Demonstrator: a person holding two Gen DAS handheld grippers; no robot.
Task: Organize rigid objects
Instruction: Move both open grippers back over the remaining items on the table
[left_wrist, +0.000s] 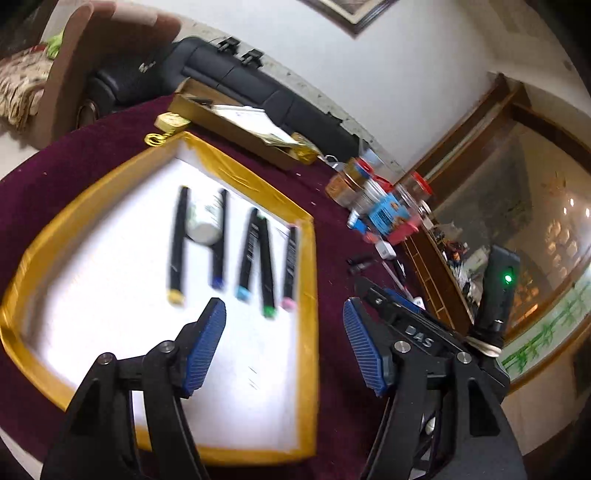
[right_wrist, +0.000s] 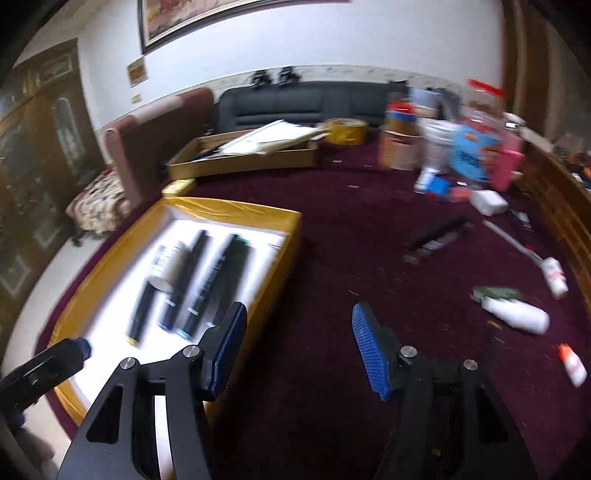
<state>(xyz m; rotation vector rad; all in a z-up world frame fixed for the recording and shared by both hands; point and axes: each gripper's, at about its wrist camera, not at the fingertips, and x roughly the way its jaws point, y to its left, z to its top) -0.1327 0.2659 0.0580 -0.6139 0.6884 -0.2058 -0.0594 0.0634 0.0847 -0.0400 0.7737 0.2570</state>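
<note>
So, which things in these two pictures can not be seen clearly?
- Printing on the markers in the tray: left view, motion blur.
- White bottle label: left view, blur; markers partly cover it.
- Jars at the table's far side: right view, blurred.
- Left gripper: right view, cut off by the left edge.

We look from the left wrist down along its two blue-padded fingers (left_wrist: 207, 343), close above the gold-rimmed tray (left_wrist: 308, 295), which fills the left half of that view. From the right wrist we look forward and down across the maroon cloth (right_wrist: 351, 251), the tray (right_wrist: 236, 212) lying low to our left. Both views share the tray, its markers (left_wrist: 218, 236) (right_wrist: 195, 269) and the dark sofa (left_wrist: 258, 85) (right_wrist: 306, 101) behind.
</note>
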